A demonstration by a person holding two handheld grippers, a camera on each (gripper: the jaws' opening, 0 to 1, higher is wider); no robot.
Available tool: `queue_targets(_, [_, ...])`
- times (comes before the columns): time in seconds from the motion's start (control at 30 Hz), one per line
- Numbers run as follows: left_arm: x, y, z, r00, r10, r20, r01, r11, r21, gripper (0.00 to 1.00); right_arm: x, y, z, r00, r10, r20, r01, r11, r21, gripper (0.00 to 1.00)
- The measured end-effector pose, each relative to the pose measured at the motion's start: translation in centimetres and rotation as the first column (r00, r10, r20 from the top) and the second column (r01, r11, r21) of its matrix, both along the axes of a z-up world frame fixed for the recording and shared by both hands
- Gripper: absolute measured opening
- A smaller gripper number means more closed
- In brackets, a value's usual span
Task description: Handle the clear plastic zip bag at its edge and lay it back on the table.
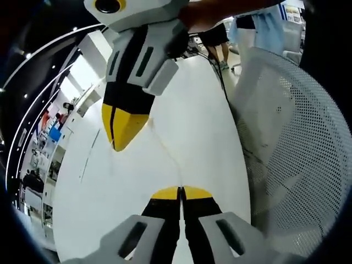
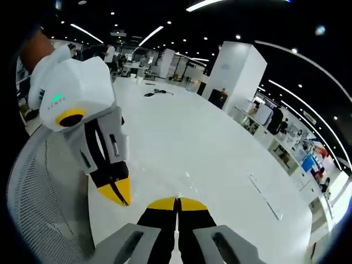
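While both claws are closed, left claw [image 1: 180,192] and right claw [image 2: 177,204] seem to pinch the barely visible clear bag [image 1: 165,148] edge toward twelve o'clock; next, lower it flat onto the worktop [image 2: 220,159].

White table [image 1: 203,132] open ahead; mesh chair back [image 1: 297,154] crowds its edge beside both tools.

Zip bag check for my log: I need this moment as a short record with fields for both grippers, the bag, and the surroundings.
left gripper: jaws closed together, over the white table
right gripper: jaws closed together
zip bag: clear film hard to make out; faint edge lines run between both grippers; grip cannot be confirmed
nearby: white mesh chair back beside table
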State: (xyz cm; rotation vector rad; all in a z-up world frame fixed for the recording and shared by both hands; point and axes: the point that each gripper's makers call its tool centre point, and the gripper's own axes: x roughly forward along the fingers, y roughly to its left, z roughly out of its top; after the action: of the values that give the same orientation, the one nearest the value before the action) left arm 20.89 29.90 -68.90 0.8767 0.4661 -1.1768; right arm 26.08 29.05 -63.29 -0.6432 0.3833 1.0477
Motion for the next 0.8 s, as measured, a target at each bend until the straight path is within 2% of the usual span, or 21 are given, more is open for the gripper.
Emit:
queue_targets(0.13, [-0.1,-0.2,0.3,1.000,0.000,-0.001,0.000,1.000,-0.010,0.00,0.1,0.0,0.4,1.000,-0.014,0.002,0.014,1.000,0.008,0.00])
queue_targets(0.37, [0.1,-0.3,0.4,0.999,-0.027,0.039,0.028,1.000,-0.001,0.00,0.4,-0.3,-0.1,1.000,-0.021,-0.008,0.021,1.000,0.000,0.00])
queue_targets(0.8, [0.8,0.3,-0.3,0.999,-0.010,0.046,0.009,1.000,0.026,0.01,0.4,-0.4,-1.6,0.999,-0.028,-0.022,0.028,0.999,-0.024,0.00])
